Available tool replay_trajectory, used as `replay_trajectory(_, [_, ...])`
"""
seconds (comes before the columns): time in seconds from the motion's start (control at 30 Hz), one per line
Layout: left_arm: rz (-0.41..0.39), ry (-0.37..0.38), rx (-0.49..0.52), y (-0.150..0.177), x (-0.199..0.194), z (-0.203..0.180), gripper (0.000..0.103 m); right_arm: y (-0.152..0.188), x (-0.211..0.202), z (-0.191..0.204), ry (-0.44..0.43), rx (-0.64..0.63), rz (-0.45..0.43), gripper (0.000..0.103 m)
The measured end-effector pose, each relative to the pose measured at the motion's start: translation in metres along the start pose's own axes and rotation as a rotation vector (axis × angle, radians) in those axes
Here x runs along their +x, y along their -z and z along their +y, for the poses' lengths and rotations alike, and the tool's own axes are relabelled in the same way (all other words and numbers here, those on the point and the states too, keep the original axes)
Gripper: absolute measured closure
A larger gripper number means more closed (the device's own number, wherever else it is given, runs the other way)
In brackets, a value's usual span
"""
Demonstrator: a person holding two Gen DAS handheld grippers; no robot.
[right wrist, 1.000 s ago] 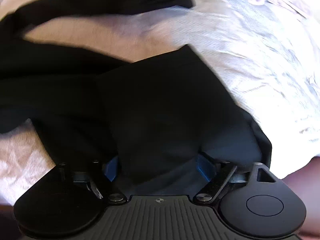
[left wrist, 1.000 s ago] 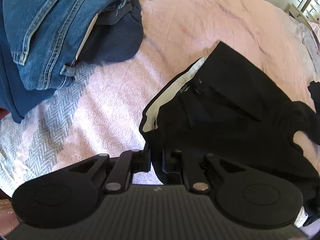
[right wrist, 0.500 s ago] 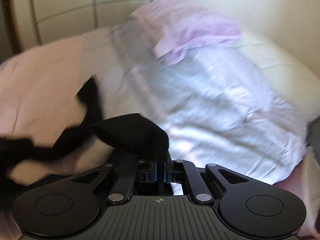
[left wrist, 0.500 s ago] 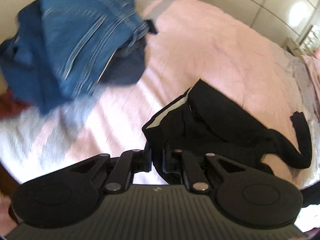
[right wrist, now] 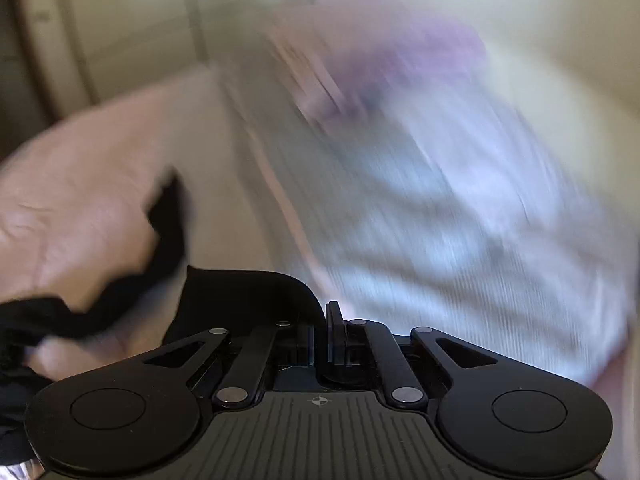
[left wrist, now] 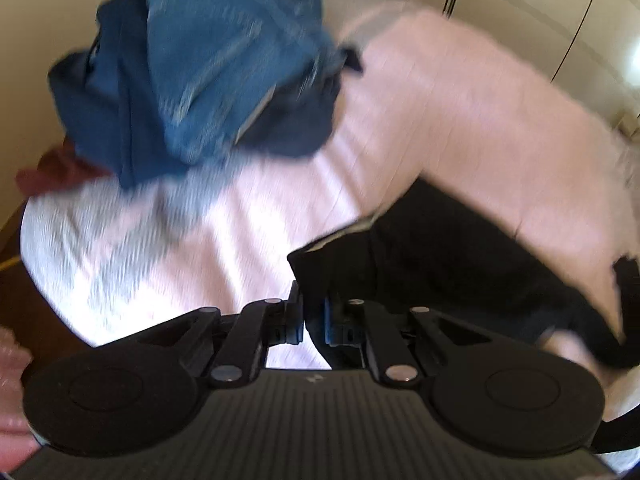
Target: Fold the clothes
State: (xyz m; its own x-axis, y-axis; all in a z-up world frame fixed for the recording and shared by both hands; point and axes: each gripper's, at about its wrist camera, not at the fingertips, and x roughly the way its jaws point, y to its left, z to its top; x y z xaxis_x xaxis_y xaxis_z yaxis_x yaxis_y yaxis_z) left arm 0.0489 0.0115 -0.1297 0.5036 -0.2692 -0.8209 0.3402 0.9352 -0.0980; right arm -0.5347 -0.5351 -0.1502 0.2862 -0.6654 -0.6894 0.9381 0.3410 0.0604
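Pale pink bedding (left wrist: 460,120) covers a bed that fills most of both views, with cream cupboard doors (left wrist: 520,4) behind it and a lilac pillow (right wrist: 400,64) at the far end, all blurred. At the near corner of the bed lies a pile of jeans (left wrist: 224,64) and other dark blue clothes. The left gripper (left wrist: 314,320) has its jaws pressed together on the edge of a black garment (left wrist: 460,264), which spreads out to the right across the bedding, a light lining showing at its rim. The right gripper (right wrist: 320,334) is likewise pinched tight on a fold of the same black cloth (right wrist: 248,296), which hangs off to the left in a twisted strip above the bedding
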Motion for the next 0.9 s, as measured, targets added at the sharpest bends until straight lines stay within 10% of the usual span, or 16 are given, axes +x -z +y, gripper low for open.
replay_trajectory(0.2, [0.07, -0.044, -0.014, 0.03, 0.005, 0.004, 0.089, -0.016, -0.053, -0.021, 0.074, -0.122, -0.26, 0.099])
replay_trajectory(0.23, [0.1, -0.061, -0.016, 0.039, 0.01, 0.006, 0.088, 0.001, -0.046, -0.033, 0.119, -0.132, -0.223, 0.096])
replay_trajectory(0.33, [0.192, -0.11, -0.02, 0.068, 0.027, 0.009, 0.087, 0.057, -0.001, -0.078, 0.276, 0.081, 0.116, 0.048])
replay_trajectory(0.43, [0.216, -0.14, 0.004, 0.086, 0.033, 0.007, 0.088, 0.104, 0.004, -0.092, 0.313, 0.261, 0.221, 0.048])
replay_trajectory(0.53, [0.223, -0.155, 0.012, 0.091, 0.037, 0.01, 0.088, 0.132, 0.003, -0.064, 0.225, 0.183, 0.264, 0.048])
replay_trajectory(0.9, [0.201, -0.172, 0.149, 0.081, 0.037, -0.004, 0.087, 0.169, 0.069, -0.069, 0.042, 0.53, 0.261, 0.031])
